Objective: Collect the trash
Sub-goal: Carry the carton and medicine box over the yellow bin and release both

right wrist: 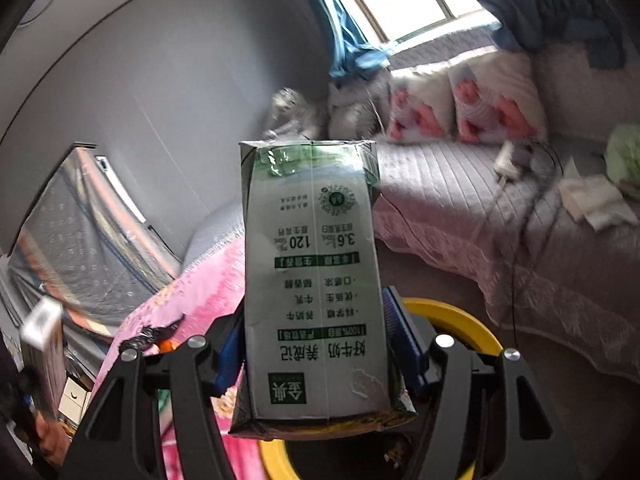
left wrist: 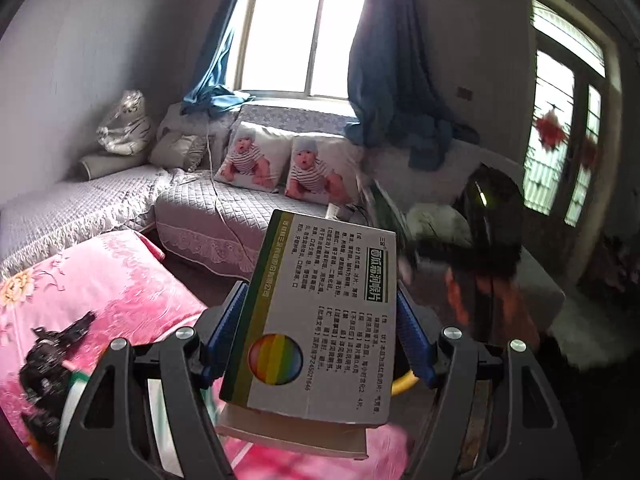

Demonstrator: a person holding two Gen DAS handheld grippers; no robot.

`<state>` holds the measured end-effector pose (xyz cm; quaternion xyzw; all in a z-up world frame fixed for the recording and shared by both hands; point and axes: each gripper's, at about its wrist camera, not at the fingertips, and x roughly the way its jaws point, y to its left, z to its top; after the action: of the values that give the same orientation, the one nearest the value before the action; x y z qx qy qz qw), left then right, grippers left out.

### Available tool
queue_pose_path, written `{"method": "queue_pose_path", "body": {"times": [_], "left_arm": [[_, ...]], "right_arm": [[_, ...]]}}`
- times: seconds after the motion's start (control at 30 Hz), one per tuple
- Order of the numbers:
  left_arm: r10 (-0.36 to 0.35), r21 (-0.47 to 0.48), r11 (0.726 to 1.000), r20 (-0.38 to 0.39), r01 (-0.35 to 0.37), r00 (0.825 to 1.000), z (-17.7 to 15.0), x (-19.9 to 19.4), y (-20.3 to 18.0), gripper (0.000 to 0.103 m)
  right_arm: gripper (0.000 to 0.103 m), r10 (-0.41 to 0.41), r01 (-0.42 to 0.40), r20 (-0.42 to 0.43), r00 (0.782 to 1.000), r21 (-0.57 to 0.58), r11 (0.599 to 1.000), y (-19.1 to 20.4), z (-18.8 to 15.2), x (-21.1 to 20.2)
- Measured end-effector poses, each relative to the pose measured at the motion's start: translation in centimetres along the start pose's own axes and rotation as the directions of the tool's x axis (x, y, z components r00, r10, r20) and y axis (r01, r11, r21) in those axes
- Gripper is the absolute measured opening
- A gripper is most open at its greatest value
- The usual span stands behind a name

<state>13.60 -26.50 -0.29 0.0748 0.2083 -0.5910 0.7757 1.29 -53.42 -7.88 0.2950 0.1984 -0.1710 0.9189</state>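
Left wrist view: a medicine box (left wrist: 320,316) is clamped in the left claw (left wrist: 320,332); a milk carton (right wrist: 316,292) is clamped in the right claw (right wrist: 316,344). Carrying is judged underway; release into the yellow-rimmed bin (right wrist: 456,320) is called for next.

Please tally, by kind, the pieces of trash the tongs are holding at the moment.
Medicine box: 1, in the left tongs
Milk carton: 1, in the right tongs
Total: 2
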Motion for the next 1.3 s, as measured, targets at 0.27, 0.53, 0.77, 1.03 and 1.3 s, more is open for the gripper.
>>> {"method": "queue_pose_path", "body": {"times": [0.27, 0.53, 0.77, 1.03, 1.3], "left_arm": [[0.094, -0.012, 0.995, -0.084, -0.095, 0.992, 1.2, 9.7, -2.4, 0.067], [0.144, -0.048, 0.986, -0.227, -0.158, 0.963, -1.5, 17.0, -2.8, 0.067], [0.114, -0.133, 0.979, -0.267, -0.154, 0.957, -2.0, 19.0, -1.2, 0.068], [0.071, -0.213, 0.970, -0.198, -0.113, 0.978, -1.2, 17.3, -0.6, 0.086], [0.107, -0.226, 0.965, -0.125, -0.133, 0.986, -0.5, 13.5, 1.0, 0.088]], "right_arm": [[0.059, -0.085, 0.090, -0.109, 0.990, 0.037, 0.995, -3.8, -3.5, 2.6], [0.060, -0.137, 0.158, -0.213, 0.967, 0.082, 0.984, -6.6, -5.7, 4.6], [0.061, -0.150, 0.168, -0.219, 0.964, 0.066, 0.984, -6.8, -6.1, 4.2], [0.072, -0.168, 0.184, -0.154, 0.974, 0.094, 0.978, -7.3, -4.6, 2.1], [0.072, -0.177, 0.187, -0.103, 0.979, 0.103, 0.977, -7.2, -3.5, -0.3]]}}
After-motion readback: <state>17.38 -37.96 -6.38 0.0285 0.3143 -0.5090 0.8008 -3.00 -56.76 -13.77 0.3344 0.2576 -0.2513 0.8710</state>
